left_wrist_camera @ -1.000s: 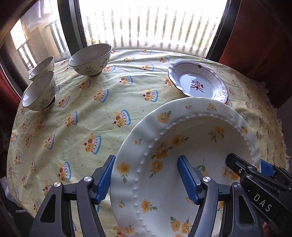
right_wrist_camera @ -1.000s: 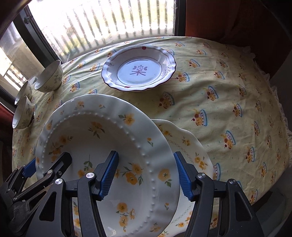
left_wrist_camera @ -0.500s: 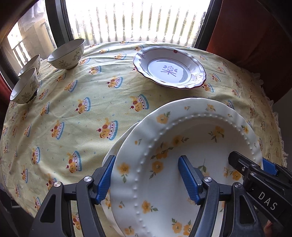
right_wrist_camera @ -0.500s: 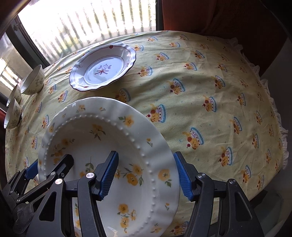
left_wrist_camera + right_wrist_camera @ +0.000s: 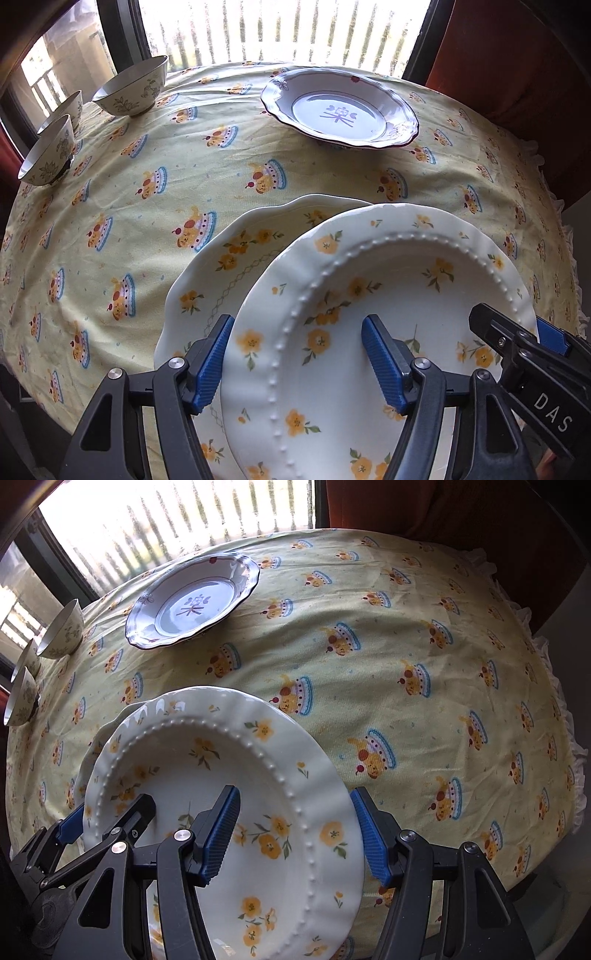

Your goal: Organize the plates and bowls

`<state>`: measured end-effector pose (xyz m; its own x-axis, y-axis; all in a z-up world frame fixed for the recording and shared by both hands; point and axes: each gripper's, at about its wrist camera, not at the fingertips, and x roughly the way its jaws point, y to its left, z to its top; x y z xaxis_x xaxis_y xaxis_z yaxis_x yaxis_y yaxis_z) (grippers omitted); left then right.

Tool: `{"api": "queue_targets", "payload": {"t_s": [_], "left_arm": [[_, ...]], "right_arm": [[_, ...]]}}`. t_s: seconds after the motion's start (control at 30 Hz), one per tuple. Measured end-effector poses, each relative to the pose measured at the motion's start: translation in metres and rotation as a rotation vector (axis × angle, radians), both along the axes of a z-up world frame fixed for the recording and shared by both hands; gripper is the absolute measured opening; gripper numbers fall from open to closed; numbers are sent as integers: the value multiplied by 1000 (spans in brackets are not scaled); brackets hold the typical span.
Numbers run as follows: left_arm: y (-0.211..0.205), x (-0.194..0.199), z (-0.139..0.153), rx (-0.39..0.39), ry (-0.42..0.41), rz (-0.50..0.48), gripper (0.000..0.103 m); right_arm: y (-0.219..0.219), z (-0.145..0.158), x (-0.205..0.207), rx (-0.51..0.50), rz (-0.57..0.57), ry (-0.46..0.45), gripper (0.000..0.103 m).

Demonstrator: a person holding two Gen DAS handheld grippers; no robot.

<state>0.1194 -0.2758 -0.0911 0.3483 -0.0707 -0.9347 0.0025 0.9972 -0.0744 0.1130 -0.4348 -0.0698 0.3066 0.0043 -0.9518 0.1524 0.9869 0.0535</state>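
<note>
Tongs, left (image 5: 297, 360) and right (image 5: 295, 834), each grip the plate (image 5: 369, 314) rim. A second plate (image 5: 221, 266) lies beneath, at the near worktop edge.

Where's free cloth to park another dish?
Free: the middle, between the bowls, purple-rimmed plate and the stacked yellow-flower plates; also the tablecloth's right side. Crowded: left edge by the bowls, and the near edge.

We see a counter (image 5: 332, 177) with a yellow cloth (image 5: 229, 173) full of little cake pictures. On the cloth sit three small bowls (image 5: 129, 92) at the far left, a white plate with a dark rim (image 5: 340, 110) by the window, and a flowered plate (image 5: 207, 288) close to us.
</note>
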Motion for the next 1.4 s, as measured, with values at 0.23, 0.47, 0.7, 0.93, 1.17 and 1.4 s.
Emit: {"api": "queue_targets", "payload": {"t_s": [0.23, 0.47, 0.7, 0.93, 1.17, 1.4], "left_arm": [[3, 5, -10, -10, 29, 35, 75], [-9, 2, -11, 98, 4, -8, 76], [-7, 2, -10, 94, 6, -18, 82], [-6, 0, -12, 96, 29, -22, 88], [4, -6, -7, 73, 26, 17, 89], [8, -12, -1, 71, 35, 16, 89]], "right_arm": [[3, 0, 7, 5, 36, -12, 66], [15, 0, 7, -32, 87, -33, 66], [14, -4, 6, -20, 101, -33, 66], [9, -5, 0, -24, 80, -7, 66], [-8, 1, -10, -19, 25, -20, 58], [8, -2, -6, -7, 68, -29, 35]]}}
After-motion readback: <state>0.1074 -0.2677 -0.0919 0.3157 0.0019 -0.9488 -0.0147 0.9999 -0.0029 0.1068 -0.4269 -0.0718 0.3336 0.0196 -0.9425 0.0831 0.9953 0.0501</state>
